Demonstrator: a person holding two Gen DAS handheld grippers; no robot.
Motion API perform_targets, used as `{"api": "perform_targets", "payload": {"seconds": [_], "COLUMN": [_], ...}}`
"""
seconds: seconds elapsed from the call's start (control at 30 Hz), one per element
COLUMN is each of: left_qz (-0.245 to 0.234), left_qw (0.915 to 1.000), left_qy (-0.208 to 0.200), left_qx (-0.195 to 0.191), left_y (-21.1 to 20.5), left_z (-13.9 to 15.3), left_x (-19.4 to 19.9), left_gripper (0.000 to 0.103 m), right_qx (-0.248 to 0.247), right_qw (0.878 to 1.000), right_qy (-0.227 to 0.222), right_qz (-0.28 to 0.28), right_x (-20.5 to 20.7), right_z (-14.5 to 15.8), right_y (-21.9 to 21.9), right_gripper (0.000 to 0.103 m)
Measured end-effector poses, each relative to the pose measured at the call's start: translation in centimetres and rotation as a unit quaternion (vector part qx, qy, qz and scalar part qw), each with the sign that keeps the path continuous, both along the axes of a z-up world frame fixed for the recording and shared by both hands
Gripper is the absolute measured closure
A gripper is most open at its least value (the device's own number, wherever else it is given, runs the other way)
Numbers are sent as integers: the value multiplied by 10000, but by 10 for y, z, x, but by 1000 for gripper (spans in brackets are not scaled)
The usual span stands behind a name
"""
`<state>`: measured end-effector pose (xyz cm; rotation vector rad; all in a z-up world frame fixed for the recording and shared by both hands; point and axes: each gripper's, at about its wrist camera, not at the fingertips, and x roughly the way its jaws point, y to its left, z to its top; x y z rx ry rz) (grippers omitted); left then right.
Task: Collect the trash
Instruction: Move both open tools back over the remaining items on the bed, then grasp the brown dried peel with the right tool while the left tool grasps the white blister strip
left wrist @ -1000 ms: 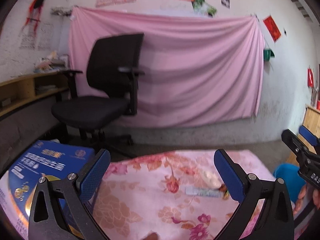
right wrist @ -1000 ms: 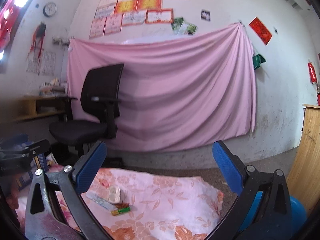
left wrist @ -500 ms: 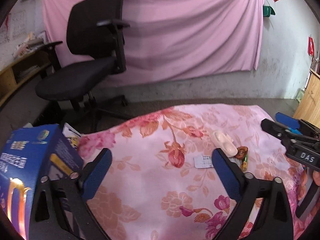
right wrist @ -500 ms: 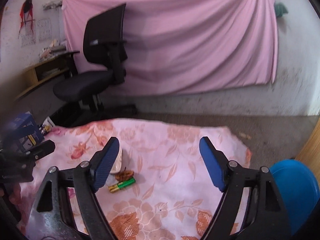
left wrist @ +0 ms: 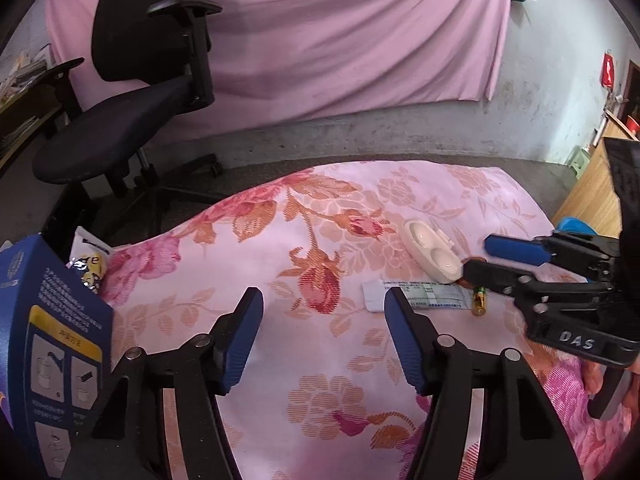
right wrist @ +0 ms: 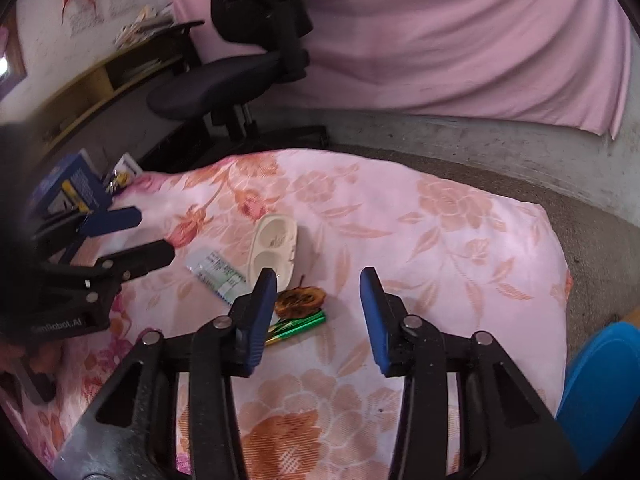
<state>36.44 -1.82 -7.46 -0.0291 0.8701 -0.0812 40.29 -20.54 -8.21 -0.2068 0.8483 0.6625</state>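
Trash lies on a pink flowered cloth (left wrist: 320, 360): a white two-cup plastic tray (left wrist: 430, 250), a printed paper wrapper (left wrist: 424, 294), a green battery (left wrist: 479, 300). In the right wrist view the tray (right wrist: 274, 246), wrapper (right wrist: 216, 272), a brown peel (right wrist: 300, 298) and the green battery (right wrist: 300, 324) show. My left gripper (left wrist: 324, 308) is open and empty, left of the wrapper. My right gripper (right wrist: 318, 288) is open and empty, just above the peel and battery; it also shows in the left wrist view (left wrist: 486, 258).
A blue box (left wrist: 44, 340) and a yellow packet (left wrist: 86, 264) sit at the cloth's left edge. A black office chair (left wrist: 132, 92) stands behind. A blue bin (right wrist: 600, 392) is at the right. A pink sheet (left wrist: 340, 32) hangs on the wall.
Both grippers have tilted down and moved closer to the cloth. The right gripper has come over the peel and battery. Both jaws have narrowed somewhat but stay open.
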Motion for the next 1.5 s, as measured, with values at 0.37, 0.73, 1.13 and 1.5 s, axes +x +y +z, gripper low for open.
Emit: {"api": "perform_targets", "payload": {"seconds": [0.37, 0.73, 1.13, 1.5], "left_qz": [-588, -354, -546, -1785], "left_qw": [9980, 9989, 9977, 9779], "left_qy": [189, 294, 342, -187], "left_qx": [156, 35, 229, 1069], "left_y": [-23, -22, -33, -62], "left_z": [-5, -8, -8, -7], "left_x": [9, 17, 16, 20], "left_gripper": [46, 46, 46, 46], "right_qx": [-106, 317, 187, 418], "right_qw": [9993, 9962, 9966, 9951], "right_qy": [364, 698, 785, 577], "right_qz": [-55, -419, -164, -680], "right_x": [7, 22, 24, 22], "right_z": [-8, -9, -13, -5], "right_y": [-4, -23, -3, -38], "right_gripper": [69, 44, 65, 65]}}
